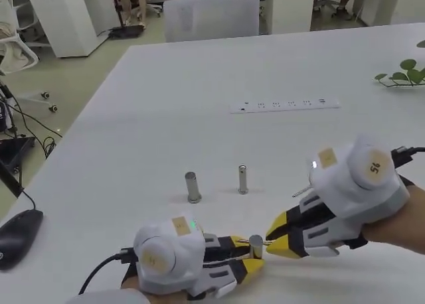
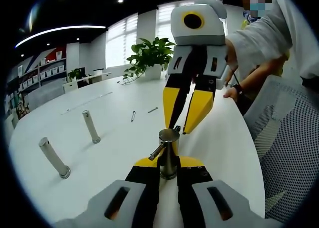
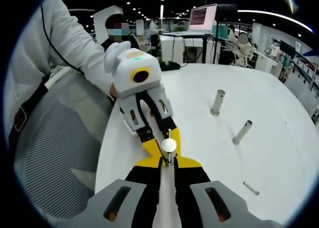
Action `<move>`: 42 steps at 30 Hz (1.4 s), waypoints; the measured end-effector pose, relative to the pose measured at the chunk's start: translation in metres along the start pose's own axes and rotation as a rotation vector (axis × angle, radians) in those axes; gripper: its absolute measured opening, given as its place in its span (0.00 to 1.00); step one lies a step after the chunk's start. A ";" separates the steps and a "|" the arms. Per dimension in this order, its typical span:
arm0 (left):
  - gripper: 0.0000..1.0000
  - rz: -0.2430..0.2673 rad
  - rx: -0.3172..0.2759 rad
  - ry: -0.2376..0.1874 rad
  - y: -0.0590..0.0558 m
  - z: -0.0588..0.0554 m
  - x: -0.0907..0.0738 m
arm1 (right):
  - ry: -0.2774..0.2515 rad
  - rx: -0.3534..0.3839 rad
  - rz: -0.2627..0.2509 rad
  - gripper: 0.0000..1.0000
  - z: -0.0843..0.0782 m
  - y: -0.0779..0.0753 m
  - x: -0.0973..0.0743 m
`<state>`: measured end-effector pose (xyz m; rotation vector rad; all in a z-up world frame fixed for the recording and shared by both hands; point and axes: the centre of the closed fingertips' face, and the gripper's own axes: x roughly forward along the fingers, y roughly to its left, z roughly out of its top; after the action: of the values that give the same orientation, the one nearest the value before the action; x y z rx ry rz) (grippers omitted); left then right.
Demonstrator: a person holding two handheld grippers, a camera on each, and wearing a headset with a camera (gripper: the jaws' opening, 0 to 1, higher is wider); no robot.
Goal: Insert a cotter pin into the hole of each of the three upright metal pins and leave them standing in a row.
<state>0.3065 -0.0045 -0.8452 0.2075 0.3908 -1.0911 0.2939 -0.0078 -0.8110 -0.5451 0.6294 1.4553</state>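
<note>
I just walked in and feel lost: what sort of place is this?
Probably an open-plan office or lab: a large white table with a power strip, a mesh office chair, and a potted plant.

Far-left pin (image 1: 193,186), far-right pin (image 1: 243,179) upright, bare; near pin (image 1: 255,244) upright, cotter pin (image 2: 155,151) protruding sideways.

Bright even overhead light, faint shadows beside metal pins (image 1: 192,186), fisheye-bent gripper views.

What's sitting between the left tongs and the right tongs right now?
An upright metal pin, clamped in the left tongs, with a cotter pin through its hole; clearest in the left gripper view.
</note>
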 end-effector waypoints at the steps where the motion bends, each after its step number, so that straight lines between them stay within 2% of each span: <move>1: 0.10 0.000 -0.001 0.000 0.000 0.000 0.000 | 0.000 0.002 -0.001 0.11 -0.001 0.000 0.000; 11: 0.10 0.001 0.002 0.000 0.000 0.000 0.000 | 0.002 -0.016 -0.017 0.06 -0.002 -0.002 -0.001; 22: 0.10 0.001 0.004 0.000 0.000 0.000 -0.001 | -0.001 -0.033 -0.017 0.05 0.003 -0.002 0.003; 42: 0.11 0.001 0.013 0.002 0.000 0.000 -0.001 | -0.010 -0.007 -0.019 0.12 0.002 -0.002 0.001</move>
<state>0.3062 -0.0042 -0.8447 0.2201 0.3854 -1.0924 0.2956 -0.0053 -0.8102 -0.5480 0.6099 1.4419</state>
